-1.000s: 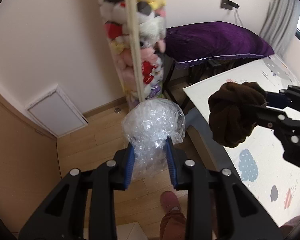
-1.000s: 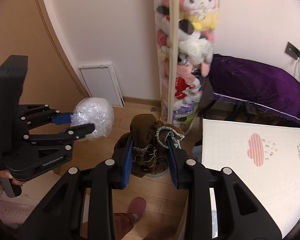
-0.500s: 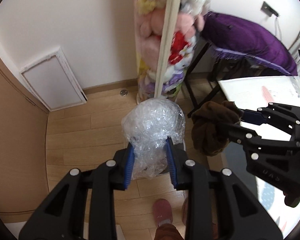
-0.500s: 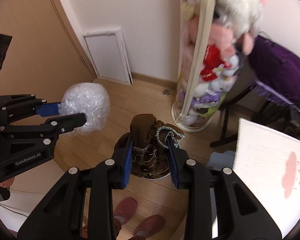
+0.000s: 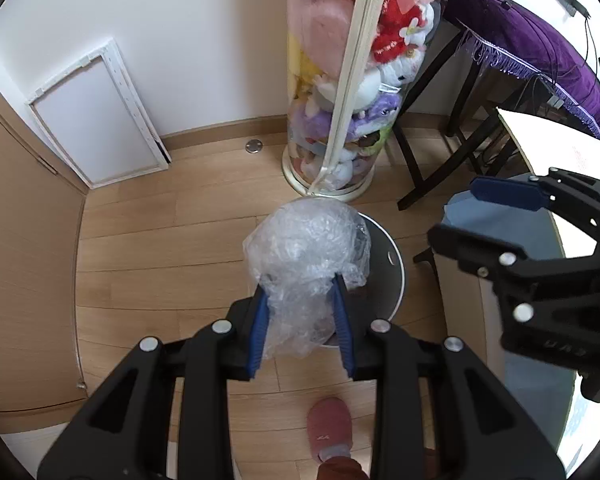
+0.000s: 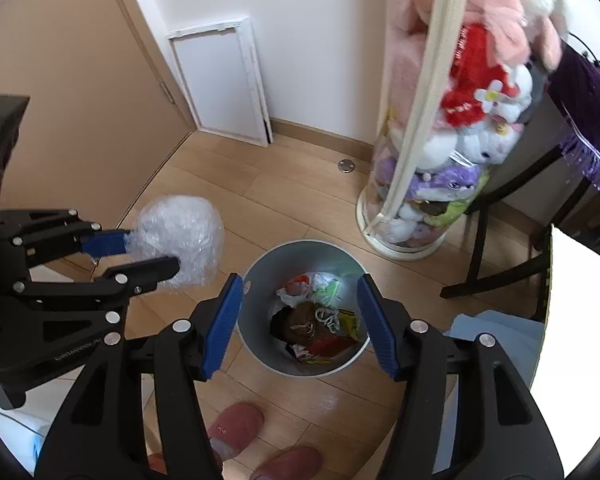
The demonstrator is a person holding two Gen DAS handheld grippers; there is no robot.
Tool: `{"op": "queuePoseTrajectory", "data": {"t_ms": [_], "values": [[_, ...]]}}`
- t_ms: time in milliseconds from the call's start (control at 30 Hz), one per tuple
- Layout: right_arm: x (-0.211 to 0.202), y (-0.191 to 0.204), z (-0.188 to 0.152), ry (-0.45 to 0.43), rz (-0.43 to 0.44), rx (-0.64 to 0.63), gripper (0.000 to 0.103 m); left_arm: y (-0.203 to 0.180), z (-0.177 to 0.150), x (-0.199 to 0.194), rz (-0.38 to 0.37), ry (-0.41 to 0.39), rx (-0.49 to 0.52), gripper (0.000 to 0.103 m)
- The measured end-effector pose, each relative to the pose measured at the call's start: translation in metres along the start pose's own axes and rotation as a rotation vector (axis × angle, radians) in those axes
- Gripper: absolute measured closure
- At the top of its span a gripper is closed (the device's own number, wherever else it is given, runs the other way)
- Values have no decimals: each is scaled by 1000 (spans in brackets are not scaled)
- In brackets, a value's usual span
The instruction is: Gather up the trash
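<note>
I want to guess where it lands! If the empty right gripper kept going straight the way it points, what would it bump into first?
Probably the trash in the round bin. The right gripper is open, aimed down into its mouth, with the brown cloth bundle lying on top. Nothing seems to be in between, though depth is hard to judge.

Below your right tool, the wooden floor point(image 6: 260, 184) carries a round bin point(image 6: 256, 344); beyond it stands a clear tube of plush toys point(image 6: 416, 216), nearer you two pink slippers point(image 6: 236, 424).
</note>
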State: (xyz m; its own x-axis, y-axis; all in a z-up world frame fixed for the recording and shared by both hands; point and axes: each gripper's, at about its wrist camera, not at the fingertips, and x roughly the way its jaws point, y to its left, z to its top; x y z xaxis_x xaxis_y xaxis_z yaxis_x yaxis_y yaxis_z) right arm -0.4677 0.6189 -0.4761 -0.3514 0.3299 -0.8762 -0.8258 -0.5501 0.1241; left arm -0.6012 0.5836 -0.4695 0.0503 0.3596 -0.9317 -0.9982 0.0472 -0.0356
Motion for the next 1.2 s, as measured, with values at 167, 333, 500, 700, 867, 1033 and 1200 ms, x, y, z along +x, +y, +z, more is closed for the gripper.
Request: {"op": "queuePoseTrajectory", "data": {"t_ms": [167,333,500,700,867,1033,1200], "values": [[-8,-12,-9,8,-15,36,46,-11,-1,13,-15,1,30,70],[-16,-23,-20,14,-29,68,46,-24,3,19,-19,-2,52,41],[-27,-29,-30,4,-41,96,46,-37,2,18,-8,0,78,34],[-55,-32,-39,-26,-50,138,45,-51,0,-4,22,5,125,32],[-98,-31,-44,-30,-55,189,39,-69,-1,-44,41,-6,173,31],[-164,-26,-49,-68,-90,265,37,-103,4,-99,20,-35,294,30],[-245,-34,-72,-106,-177,405,34,-147,11,-163,-82,-74,422,24]]}}
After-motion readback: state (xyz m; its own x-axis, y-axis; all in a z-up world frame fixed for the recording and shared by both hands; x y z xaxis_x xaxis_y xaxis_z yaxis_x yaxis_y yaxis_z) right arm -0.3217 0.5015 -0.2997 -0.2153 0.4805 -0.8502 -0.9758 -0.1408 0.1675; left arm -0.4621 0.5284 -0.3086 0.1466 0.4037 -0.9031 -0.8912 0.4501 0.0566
